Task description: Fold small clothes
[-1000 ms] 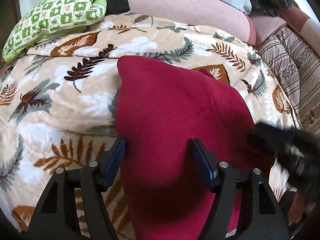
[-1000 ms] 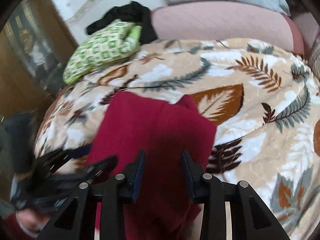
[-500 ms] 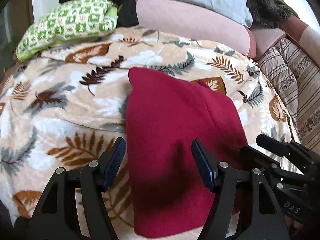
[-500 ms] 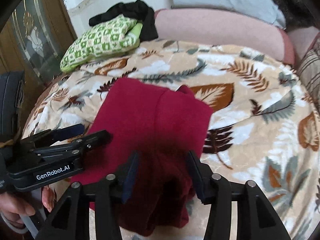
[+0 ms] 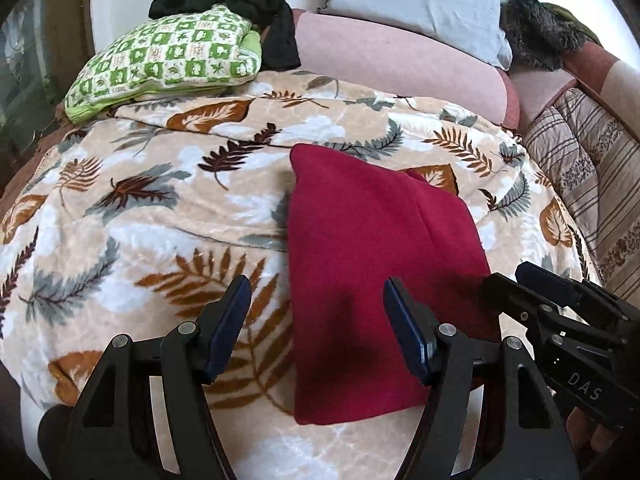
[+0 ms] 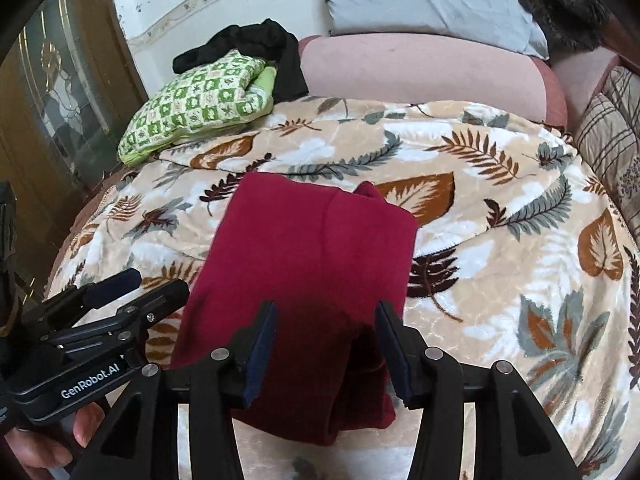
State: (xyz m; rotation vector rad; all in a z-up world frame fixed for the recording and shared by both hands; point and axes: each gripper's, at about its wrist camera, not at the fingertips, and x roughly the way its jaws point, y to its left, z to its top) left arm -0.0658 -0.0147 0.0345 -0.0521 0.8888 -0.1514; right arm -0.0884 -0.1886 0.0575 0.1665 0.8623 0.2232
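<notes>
On the leaf-print blanket (image 5: 160,216) your folded red garment (image 5: 360,264) lies flat, a narrow rectangle with its long side running away from you. Beyond the garment, at the far left corner of the blanket, sits a green checked cushion (image 5: 168,56) with a black cloth (image 5: 248,4) draped behind it; a pink bolster (image 5: 392,60) and a grey pillow (image 5: 412,4) lie across the far edge. Your left gripper (image 5: 316,320) hovers over the garment's near left edge with its fingers spread wide and nothing between them. Your right gripper (image 6: 326,340) hangs above the garment's near end, fingers likewise parted and empty, casting a shadow on the cloth. Each gripper shows at the side of the other's view, close beside the garment.
</notes>
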